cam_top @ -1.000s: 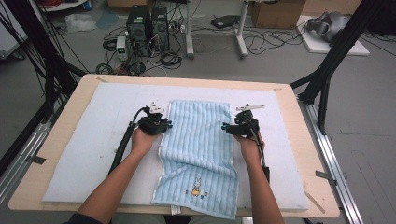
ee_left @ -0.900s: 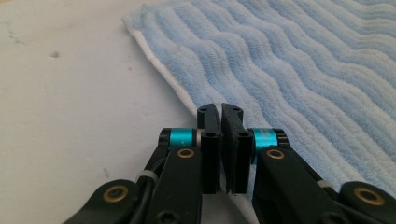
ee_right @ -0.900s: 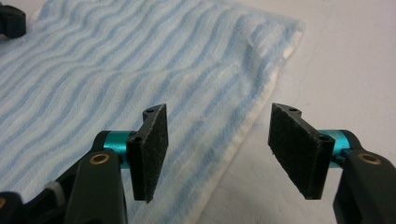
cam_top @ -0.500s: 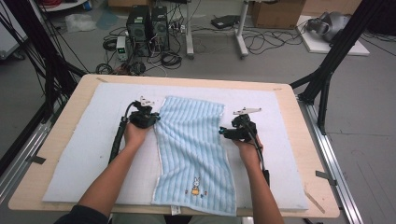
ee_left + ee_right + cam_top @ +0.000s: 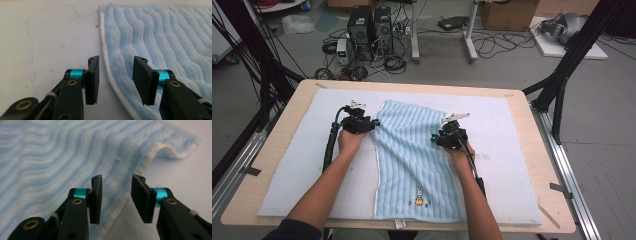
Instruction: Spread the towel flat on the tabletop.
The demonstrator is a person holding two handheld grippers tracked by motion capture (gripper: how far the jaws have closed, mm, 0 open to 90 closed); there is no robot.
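Left gripper (image 5: pixel 373 123) farther up ribbed terry towel (image 5: pixel 412 160).

Even, soft light — blurred close-ups

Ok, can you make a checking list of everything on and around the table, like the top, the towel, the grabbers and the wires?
Surface: white mat on a wooden table, faint marks.
Job's things: blue striped towel spread out, rabbit picture near the person's end, far right corner curled up.
Clutter: nothing seen.
Grippers: left gripper open, astride the towel's white edge; right gripper open over the towel's right edge.
Cables: black cable along the left forearm.
Surroundings: computer towers, floor wires, cardboard box.
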